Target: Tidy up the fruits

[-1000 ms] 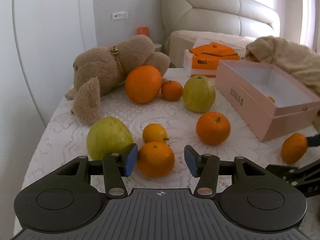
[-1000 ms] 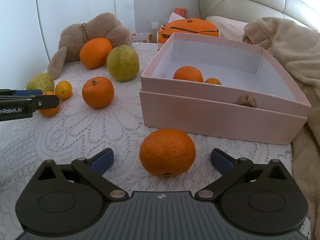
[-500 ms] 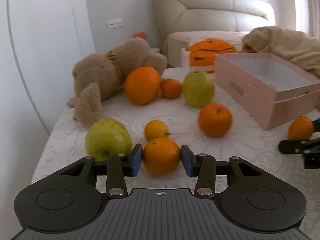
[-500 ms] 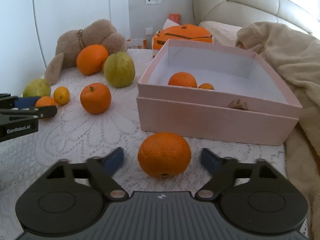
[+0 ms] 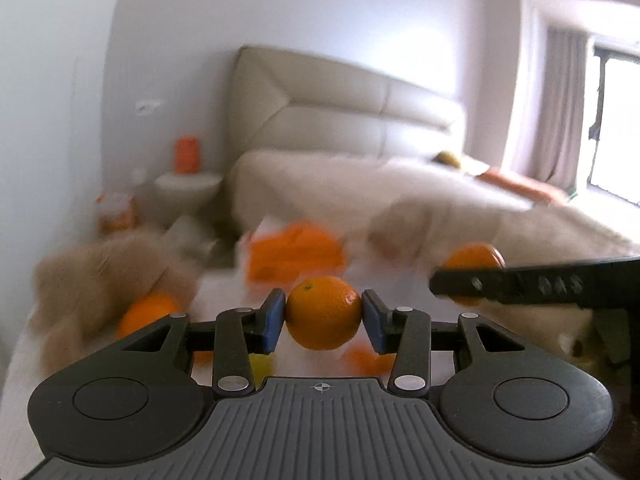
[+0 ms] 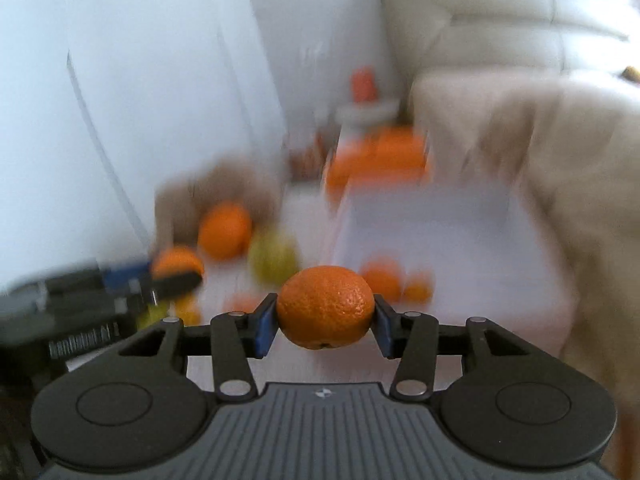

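Gripping, right hand: right gripper clamped on a big orange, pads pressed to its two sides, fruit lifted clear of the cloth.
Gripping, left hand: left gripper clamped on a smaller orange, also in the air, stem dimple turned up.
Just ahead, right view: pale box dead ahead and a touch right of the carried fruit, open top facing up, two small oranges already lying inside near its front left corner.
Off to the left, right view: left tool seen side-on, well left of the box, more fruit behind it: a large orange and a green one, all badly smeared.
Ahead, left view: box lost in the blur; right tool crossing on the right with its fruit.
Deciding relation: box straight in front of the right hand, off to the right for the left hand.
Nearer hand: right, by a clear margin.
Likely call: right drops first, left swings over after.
Farther back: bed and headboard, soft and blurred.
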Tool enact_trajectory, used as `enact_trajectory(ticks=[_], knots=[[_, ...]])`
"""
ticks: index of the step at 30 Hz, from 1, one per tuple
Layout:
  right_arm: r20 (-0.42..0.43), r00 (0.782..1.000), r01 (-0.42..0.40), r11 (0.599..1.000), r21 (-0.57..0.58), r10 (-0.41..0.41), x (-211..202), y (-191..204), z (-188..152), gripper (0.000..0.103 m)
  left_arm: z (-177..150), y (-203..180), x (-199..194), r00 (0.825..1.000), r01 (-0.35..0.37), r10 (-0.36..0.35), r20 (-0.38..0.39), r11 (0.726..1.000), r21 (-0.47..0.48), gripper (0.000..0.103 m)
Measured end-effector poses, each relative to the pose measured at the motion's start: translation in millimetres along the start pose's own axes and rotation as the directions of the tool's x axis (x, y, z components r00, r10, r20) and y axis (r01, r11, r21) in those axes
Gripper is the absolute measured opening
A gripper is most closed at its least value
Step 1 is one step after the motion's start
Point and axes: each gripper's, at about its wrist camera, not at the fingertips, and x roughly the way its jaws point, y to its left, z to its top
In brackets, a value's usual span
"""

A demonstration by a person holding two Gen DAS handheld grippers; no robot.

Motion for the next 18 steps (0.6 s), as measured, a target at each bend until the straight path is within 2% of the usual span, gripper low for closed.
enact_trajectory(ticks=[3,5,7,9,12,18], knots=[[0.072,0.993,0.089,0.996,0.016,-0.090,0,-18,53,0.048,30,-16,44,0.996,0.079,-0.079,-0.032,0.997,-0.012,0.047],[0.074,0.982,0.173,0.985,0.019,-0.174,9,-32,75,0.048,36,-26,86,0.983,0.138,-0.141,-0.115,0.990,-0.031,0.047],[0.050,0.969,0.242,0.970,0.017,-0.243,23,-46,83,0.048,30,-35,135,0.958,0.168,-0.173,-0.229,0.985,-0.043,0.047],[0.000,0.955,0.296,0.954,0.038,-0.296,40,-63,80,0.048,22,-38,176,0.939,0.154,-0.161,-0.304,0.987,-0.047,0.047],[-0.106,0.936,0.344,0.936,0.076,-0.336,66,-83,56,0.048,19,-37,208,0.941,0.128,-0.137,-0.310,0.991,-0.050,0.047],[-0.198,0.924,0.342,0.939,0.040,-0.328,95,-83,10,0.048,18,-21,206,0.931,0.187,-0.206,-0.301,0.978,-0.092,0.047]])
